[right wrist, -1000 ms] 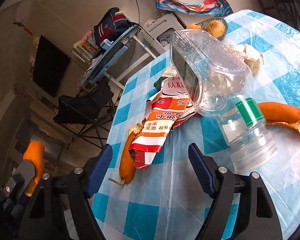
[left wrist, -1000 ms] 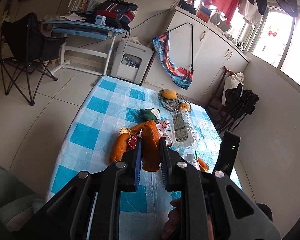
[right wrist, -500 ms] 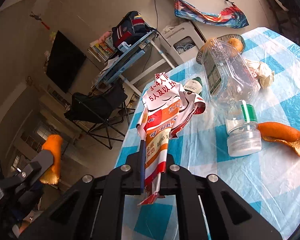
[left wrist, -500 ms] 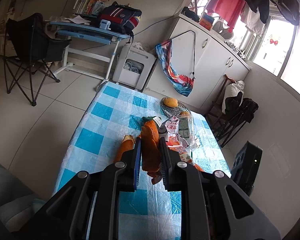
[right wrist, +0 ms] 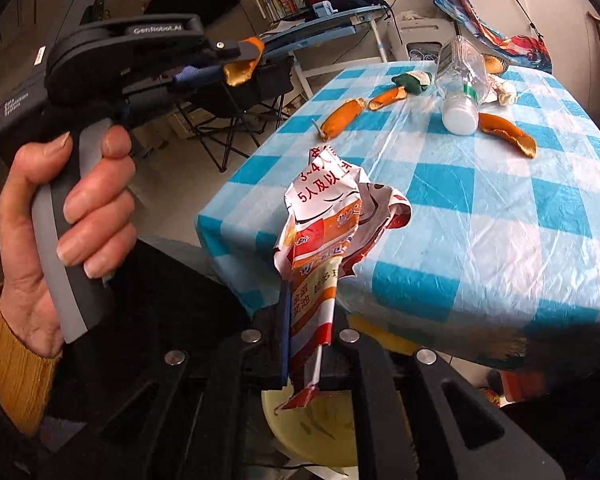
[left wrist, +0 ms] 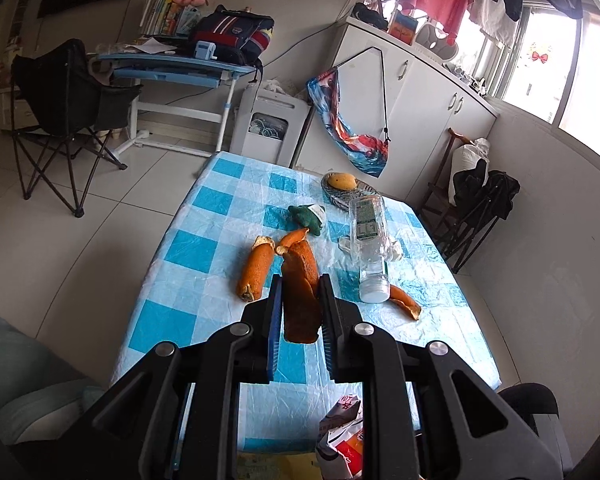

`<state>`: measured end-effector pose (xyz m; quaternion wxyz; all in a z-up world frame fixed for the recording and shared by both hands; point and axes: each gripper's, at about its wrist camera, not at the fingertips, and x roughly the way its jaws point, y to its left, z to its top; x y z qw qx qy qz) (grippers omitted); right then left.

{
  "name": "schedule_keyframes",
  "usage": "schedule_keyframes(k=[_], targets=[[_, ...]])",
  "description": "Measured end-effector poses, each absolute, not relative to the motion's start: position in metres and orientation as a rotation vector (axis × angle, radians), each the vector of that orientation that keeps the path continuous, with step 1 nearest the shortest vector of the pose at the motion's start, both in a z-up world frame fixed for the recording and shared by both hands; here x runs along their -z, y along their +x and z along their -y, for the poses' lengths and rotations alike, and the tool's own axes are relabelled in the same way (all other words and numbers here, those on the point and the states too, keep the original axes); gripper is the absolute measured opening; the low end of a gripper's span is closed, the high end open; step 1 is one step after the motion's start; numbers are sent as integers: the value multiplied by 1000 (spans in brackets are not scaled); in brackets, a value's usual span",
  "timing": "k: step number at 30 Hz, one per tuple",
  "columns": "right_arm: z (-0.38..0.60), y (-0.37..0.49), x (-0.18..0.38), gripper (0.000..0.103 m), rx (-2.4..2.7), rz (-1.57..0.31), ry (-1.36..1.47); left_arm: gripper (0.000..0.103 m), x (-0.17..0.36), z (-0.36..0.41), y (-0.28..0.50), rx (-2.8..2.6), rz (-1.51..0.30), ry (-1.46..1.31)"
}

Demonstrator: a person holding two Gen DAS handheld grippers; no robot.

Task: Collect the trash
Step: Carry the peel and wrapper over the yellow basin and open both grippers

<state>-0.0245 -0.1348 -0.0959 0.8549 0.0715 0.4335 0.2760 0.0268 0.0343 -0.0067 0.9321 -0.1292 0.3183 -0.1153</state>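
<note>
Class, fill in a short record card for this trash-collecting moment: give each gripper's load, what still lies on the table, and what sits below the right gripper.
left gripper: shut on an orange peel strip, held above the table
right gripper: shut on a crumpled snack wrapper, held off the table's near edge
table: blue-and-white checked cover
left on table: empty plastic bottle lying on its side, three orange peel pieces, one nearest the left edge, green crumpled packet, crumpled tissue, basket with fruit
below right gripper: yellow bin, partly hidden
</note>
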Motion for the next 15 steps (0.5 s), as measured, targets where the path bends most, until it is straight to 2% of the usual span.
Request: schedule_keyframes(k=[8, 11, 12, 15], targets=[[102, -43, 115, 9, -625, -973, -38, 16, 22, -25, -8, 251, -700, -214], [101, -45, 124, 27, -601, -1012, -56, 16, 27, -22, -16, 252, -721, -208], [103, -44, 125, 37, -592, -1011, -51, 16, 29, -22, -18, 252, -728, -206], [110, -47, 123, 40, -563, -1006, -29, 16, 33, -21, -26, 255, -748, -203]])
